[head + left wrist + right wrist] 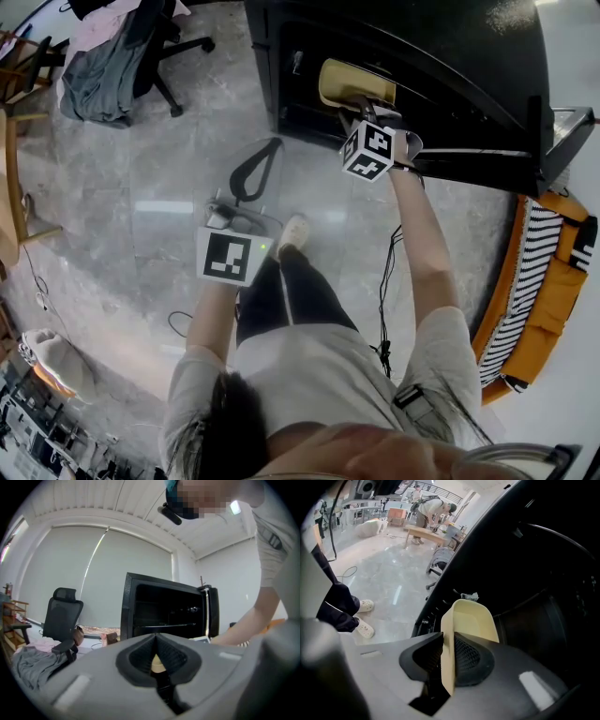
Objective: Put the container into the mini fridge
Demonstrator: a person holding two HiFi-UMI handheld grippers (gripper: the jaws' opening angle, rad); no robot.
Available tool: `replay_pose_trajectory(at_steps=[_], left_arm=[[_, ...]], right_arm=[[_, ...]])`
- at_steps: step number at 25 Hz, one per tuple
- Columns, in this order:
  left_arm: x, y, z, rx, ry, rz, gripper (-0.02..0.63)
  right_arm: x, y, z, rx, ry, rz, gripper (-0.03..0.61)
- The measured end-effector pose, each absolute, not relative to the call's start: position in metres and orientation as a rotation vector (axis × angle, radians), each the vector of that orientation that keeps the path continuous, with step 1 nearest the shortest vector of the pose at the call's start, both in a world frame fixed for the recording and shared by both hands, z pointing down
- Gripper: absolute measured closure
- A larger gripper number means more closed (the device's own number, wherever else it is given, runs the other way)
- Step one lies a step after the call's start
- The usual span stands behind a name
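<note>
A pale yellow plastic container [354, 84] hangs in the mouth of the open black mini fridge [441, 56]. My right gripper [361, 111] is shut on it. In the right gripper view the jaws pinch one wall of the container [471, 620], right gripper [447, 639], with the dark fridge interior [534, 588] just beyond. My left gripper [274, 145] hangs lower over the floor, shut and holding nothing. In the left gripper view its tips meet, left gripper [156, 637], and the fridge [164, 616] stands ahead with its door swung to the right.
The fridge door [525, 159] stands open to the right. An office chair draped with clothes [122, 47] is at the back left. An orange and striped cushion [544, 281] lies right. Cables [384, 272] trail by my feet. A wooden table [426, 529] is far behind.
</note>
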State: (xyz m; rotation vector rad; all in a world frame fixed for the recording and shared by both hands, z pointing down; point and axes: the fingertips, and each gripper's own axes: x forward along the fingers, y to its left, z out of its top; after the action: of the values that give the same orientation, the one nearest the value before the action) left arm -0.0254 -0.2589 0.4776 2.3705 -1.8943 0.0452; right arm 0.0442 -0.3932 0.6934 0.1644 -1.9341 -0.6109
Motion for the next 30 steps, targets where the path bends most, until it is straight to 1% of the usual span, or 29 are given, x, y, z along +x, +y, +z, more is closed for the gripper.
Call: replay_pose_trajectory(at_steps=[5, 8, 13, 23, 30], left_arm=[[-0.026, -0.259, 0.48, 2.365, -1.892, 0.049, 0.612], [-0.024, -0.26, 0.482, 2.361, -1.89, 0.056, 0.612], [-0.024, -0.264, 0.482, 2.36, -1.891, 0.071, 0.612], [-0.023, -0.272, 0.485, 2.354, -1.89, 0.072, 0.612], [-0.029, -0.277, 0.487, 2.339, -1.902, 0.069, 0.612]], right_arm=[[0.047, -0.397, 0.689, 0.196, -1.951, -0.59, 0.5], [0.052, -0.4, 0.689, 0.211, -1.969, -0.57, 0.5], [0.056, -0.409, 0.69, 0.219, -1.949, -0.6, 0.518], [0.052, -0.44, 0.688, 0.274, -1.883, -0.675, 0.503], [0.048, -0.455, 0.692, 0.292, -1.852, -0.706, 0.505]])
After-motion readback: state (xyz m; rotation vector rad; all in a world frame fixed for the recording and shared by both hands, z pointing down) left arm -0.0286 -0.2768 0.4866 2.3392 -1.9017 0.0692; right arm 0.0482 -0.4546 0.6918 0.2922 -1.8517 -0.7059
